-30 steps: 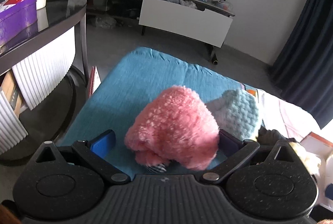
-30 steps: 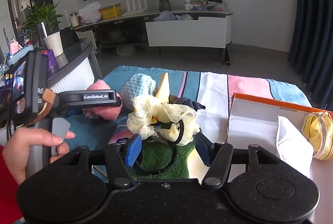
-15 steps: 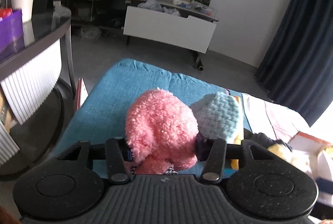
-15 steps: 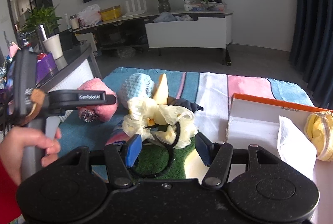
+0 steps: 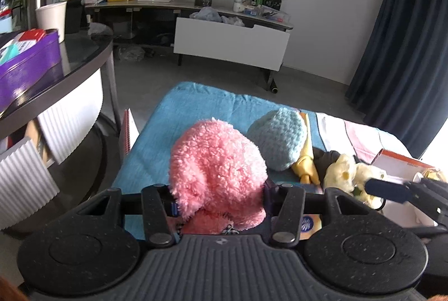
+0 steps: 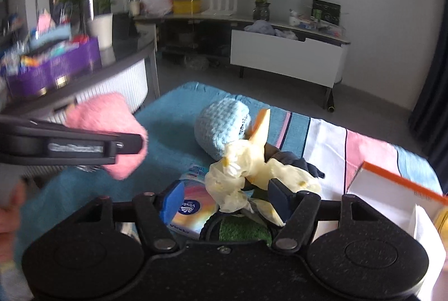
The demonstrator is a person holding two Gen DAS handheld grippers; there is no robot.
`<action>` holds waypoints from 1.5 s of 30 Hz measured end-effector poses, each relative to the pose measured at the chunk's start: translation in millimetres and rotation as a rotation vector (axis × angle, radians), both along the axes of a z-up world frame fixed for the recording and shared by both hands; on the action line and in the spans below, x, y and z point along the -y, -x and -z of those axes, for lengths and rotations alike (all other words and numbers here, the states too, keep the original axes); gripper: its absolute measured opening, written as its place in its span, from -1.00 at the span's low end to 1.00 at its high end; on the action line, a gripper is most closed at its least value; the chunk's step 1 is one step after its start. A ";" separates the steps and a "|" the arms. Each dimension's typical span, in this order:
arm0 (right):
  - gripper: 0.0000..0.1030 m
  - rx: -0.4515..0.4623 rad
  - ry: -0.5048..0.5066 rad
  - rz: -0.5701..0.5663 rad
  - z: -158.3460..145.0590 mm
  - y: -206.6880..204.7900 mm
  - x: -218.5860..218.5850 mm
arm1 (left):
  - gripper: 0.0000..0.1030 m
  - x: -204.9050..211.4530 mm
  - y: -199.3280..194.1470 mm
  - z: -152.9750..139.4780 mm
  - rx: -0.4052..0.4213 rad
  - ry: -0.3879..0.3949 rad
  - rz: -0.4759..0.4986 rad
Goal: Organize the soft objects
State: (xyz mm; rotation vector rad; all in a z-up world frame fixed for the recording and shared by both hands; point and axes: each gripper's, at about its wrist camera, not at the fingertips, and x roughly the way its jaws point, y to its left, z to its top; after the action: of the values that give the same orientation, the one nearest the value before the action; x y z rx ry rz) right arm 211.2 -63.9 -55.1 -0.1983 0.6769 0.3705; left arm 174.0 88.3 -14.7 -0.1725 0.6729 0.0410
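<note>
Left claw (image 5: pixel 219 203) is clamped on the pink fuzzy plush (image 5: pixel 217 175): both pads press into its lower part and the bulk of it bulges up and forward past the fingertips. In the right wrist view the plush (image 6: pixel 107 130) looks to sit clear above the blue cloth (image 6: pixel 168 116), though blur makes that hard to confirm.

Right claw (image 6: pixel 226 200) jaws are spread and opening. The pale yellow ruffled fabric (image 6: pixel 246 172) sits between them, nearer the right pad; can't tell whether that pad touches it. The left pad is clear of it.

Light blue knitted piece (image 6: pixel 221 127) lies on the blue cloth just beyond the yellow fabric, touching it. A dark cloth item (image 6: pixel 291 161) is just behind and to the right of the yellow fabric. Green turf patch (image 6: pixel 240 229) is under the right claw.

Orange-edged white box (image 6: pixel 386 194) sits to the right on the striped cover.

Readable text: flat packet (image 6: pixel 193 206) below the left pad shows "Vinda", partly covered. The label on the left claw's side is motion-blurred, unreadable.
</note>
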 end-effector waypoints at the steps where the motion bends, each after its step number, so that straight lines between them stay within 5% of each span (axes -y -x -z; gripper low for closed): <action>1: 0.19 -0.008 0.014 0.005 3.2 -3.4 -2.8 | 0.01 -1.2 1.5 0.7 -0.003 0.008 -0.004; 2: -0.24 -0.013 0.020 0.008 6.3 -6.5 -3.9 | 0.01 -2.8 1.9 -0.4 -0.004 0.008 -0.007; 5: -0.67 0.003 0.020 0.022 8.2 -7.2 -2.6 | 0.01 -1.0 6.9 -2.5 -0.005 0.005 -0.001; 24: -0.70 0.085 -0.185 0.123 -64.6 59.2 49.9 | 0.01 39.4 44.5 -36.7 0.053 -0.007 0.084; 45: -0.70 0.106 -0.219 0.204 -87.7 111.3 90.8 | 0.01 72.1 69.8 -46.7 0.068 -0.029 0.159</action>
State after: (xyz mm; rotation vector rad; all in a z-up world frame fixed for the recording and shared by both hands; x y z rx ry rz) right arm 99.9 -154.7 32.6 0.0594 0.5413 0.2338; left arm 104.2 16.2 32.1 -0.0918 0.6165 -0.1074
